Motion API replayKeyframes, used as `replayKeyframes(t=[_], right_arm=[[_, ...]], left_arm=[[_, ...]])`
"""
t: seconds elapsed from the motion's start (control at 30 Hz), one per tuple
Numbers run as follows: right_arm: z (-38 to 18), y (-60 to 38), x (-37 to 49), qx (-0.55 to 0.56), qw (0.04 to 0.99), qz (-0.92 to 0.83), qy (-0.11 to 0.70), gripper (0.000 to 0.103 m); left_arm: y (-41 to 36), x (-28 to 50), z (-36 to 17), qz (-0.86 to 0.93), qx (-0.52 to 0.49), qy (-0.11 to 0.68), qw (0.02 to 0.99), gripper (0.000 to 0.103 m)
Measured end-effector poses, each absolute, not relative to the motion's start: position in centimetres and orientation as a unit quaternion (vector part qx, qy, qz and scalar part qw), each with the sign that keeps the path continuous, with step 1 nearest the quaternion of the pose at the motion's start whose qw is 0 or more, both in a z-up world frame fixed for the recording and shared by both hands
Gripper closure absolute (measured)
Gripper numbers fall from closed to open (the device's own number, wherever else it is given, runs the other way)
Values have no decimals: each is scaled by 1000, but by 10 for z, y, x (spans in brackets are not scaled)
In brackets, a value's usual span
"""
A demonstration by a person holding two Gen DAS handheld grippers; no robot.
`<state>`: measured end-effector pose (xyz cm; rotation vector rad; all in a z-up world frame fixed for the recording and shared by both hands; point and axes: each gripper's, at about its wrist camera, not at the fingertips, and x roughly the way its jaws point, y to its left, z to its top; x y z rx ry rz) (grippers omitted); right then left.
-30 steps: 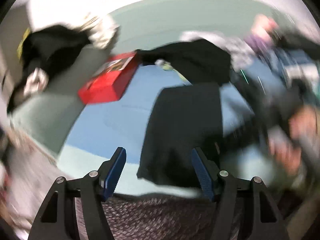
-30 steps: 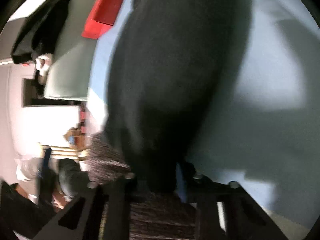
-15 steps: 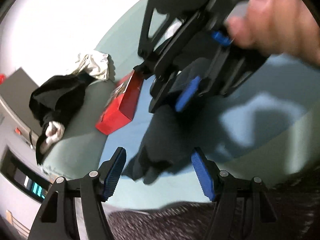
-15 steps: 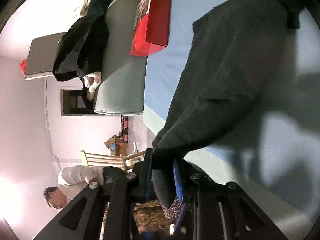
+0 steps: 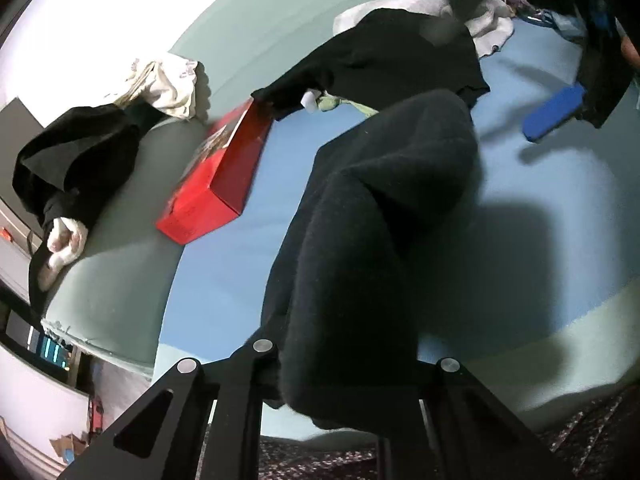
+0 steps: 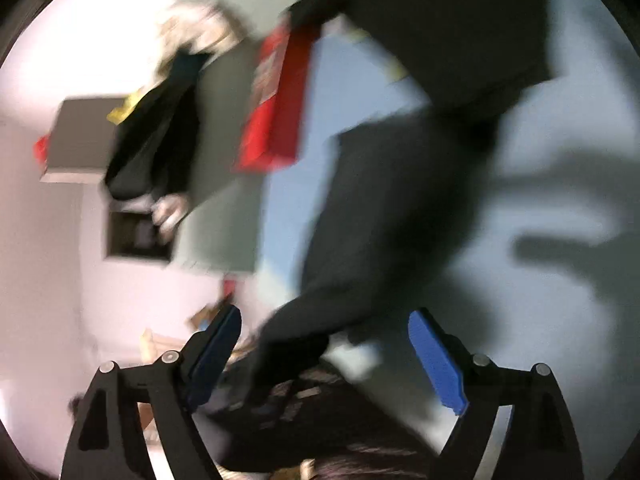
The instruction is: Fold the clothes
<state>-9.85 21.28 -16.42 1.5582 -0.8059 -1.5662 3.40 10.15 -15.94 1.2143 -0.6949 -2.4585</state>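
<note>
Left wrist view, left to right. A black garment with white cuffs lies heaped on the grey-green cushion, a cream cloth bunched above it. A red box sits at the edge of the blue sheet. We cannot tell whether these other clothes are folded; they look crumpled.

Centre: the black fleece garment, the piece in hand, hangs from the left gripper and drapes up across the sheet. Its lower edge is bunched thick between the fingers, which are hidden by cloth; we judge the gripper clamped on it. The hanging part looks doubled over in a roll, not a flat, squared fold.

Behind it, another dark garment lies spread over a pale one. Far right: one blue pad of the right gripper shows.

Right wrist view (blurred): right gripper has its fingers wide apart and empty; the black garment's end lies between and below them, not pinched.

Progress, as judged: the garment is lifted, held at one end only, not laid as a finished fold. Remaining: lay it flat and square it; the other clothes appear still unfolded.
</note>
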Motion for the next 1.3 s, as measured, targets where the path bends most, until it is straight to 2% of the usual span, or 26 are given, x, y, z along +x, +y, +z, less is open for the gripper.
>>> replayKeyframes(t=[0.1,0.37,0.47,0.53,0.6,0.63,0.8,0.9,1.1,1.2,1.3], right_arm=[[-188,229,-113,631,353,-608,-328,14],[-216,176,-130,648,381,-576,-322,13],[-223,166,-144,644,363,-588,-329,13],[-231,165,-150,649,337,-593,-338,24],[-239,167,-155,654,316,-590,-352,47],[-240,168,-154,653,316,-590,-355,49],[-203,175,-150,612,328,-638,-333,66],[-164,184,-154,583,338,-657,-338,68],[-76,165,-189,514,387,-706,-297,69],[-45,137,-213,493,403,-720,-276,69],[-22,99,-234,470,426,-725,-268,69]], left_arm=[[101,33,-162,-854,433,-246,149,90],[103,43,-146,-861,426,-242,138,90],[100,44,-143,-861,428,-236,142,90],[98,45,-142,-862,430,-226,143,90],[97,44,-141,-863,434,-216,143,90],[96,44,-141,-863,437,-210,141,91],[92,48,-129,-874,437,-178,119,91],[84,46,-104,-893,425,-118,86,91],[38,15,-60,-922,381,-18,64,91],[6,-7,-46,-932,353,-1,86,91],[-22,-27,-31,-937,324,-24,124,91]])
